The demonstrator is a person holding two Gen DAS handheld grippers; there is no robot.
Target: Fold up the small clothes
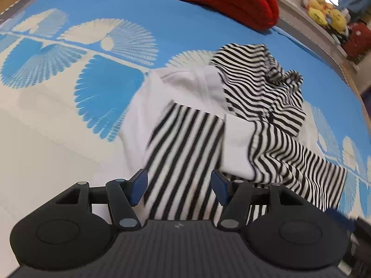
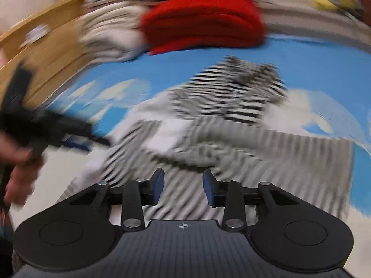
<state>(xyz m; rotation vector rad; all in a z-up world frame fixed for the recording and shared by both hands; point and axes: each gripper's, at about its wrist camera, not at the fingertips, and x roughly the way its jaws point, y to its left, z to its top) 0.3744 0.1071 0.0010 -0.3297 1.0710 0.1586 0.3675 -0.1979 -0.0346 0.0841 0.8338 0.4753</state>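
Between folds, both tongs empty

My left gripper [image 1: 178,186] and right gripper [image 2: 183,188] hover jaws apart over the crumpled black-and-white striped knit garment [image 1: 243,115] on the blue fan-patterned bedspread [image 1: 69,74], freeing me to regrip 1 hem

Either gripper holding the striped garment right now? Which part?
Neither. Left gripper and right gripper both stand open above the striped garment; no cloth is pinched between the pads.

Bare bedspread [image 1: 58,120] left of striped garment [image 1: 185,143]
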